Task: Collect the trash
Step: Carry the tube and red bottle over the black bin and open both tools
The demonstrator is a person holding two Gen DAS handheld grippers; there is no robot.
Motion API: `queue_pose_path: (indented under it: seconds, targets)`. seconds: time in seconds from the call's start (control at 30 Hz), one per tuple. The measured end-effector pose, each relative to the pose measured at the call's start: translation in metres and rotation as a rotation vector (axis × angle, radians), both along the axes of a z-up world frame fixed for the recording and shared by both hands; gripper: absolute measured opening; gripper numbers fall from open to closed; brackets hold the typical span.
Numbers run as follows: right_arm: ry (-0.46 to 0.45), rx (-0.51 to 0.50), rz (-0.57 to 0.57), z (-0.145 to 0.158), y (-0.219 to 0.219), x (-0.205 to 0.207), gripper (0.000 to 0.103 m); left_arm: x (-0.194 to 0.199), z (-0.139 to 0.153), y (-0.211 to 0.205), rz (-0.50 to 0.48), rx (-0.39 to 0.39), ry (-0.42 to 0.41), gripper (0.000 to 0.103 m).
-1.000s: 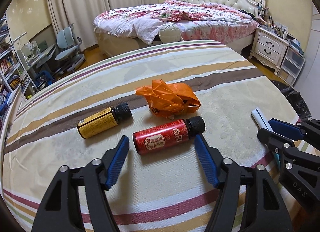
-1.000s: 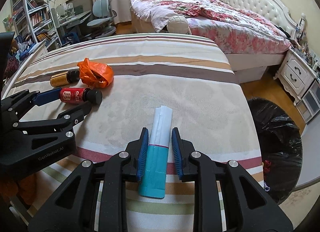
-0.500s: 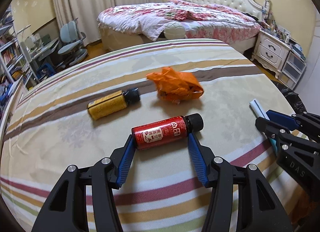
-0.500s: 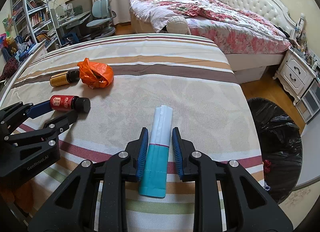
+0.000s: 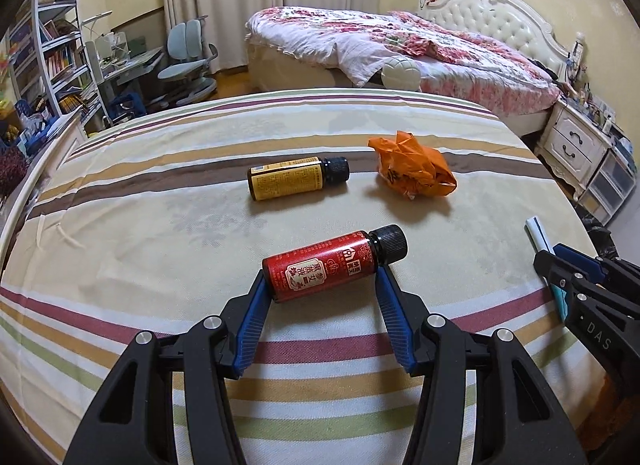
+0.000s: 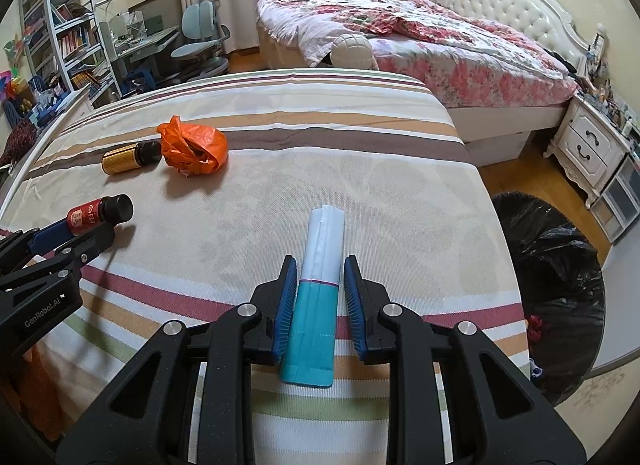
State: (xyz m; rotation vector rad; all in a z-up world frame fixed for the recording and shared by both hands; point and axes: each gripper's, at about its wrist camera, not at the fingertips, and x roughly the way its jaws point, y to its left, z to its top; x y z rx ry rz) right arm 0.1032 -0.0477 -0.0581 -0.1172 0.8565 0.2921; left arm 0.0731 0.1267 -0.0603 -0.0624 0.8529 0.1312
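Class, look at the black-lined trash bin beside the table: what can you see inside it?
Inside the trash bin, the right wrist view shows mostly crumpled black liner and a small red item near the rim. The table edge hides its near side, and the bottom is too dark to judge.

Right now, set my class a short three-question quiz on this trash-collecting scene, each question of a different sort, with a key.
1. True or false: the red bottle lies between the left gripper fingers.
2. What flanks the right gripper: A) yellow bottle B) teal-and-white packet C) orange bag?
3. Fill in: the black-lined bin stands on the ____.

Key: 1 true; 2 B; 3 floor.
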Motion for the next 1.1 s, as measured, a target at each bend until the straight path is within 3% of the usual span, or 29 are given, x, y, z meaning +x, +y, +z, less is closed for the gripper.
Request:
queue_pose_path:
  seconds: [0.7, 1.1]
  targets:
    - [-0.039, 0.035, -0.051, 0.006, -0.018, -0.018, 0.019, -0.009, 0.010, -0.008, -0.023, -0.005, -0.047, 0.053]
    - [-0.092, 0.042, -0.141, 0.024, -0.057, -0.021, 0.019, -0.004, 0.028, -0.044, -0.113, -0.011, -0.091, 0.053]
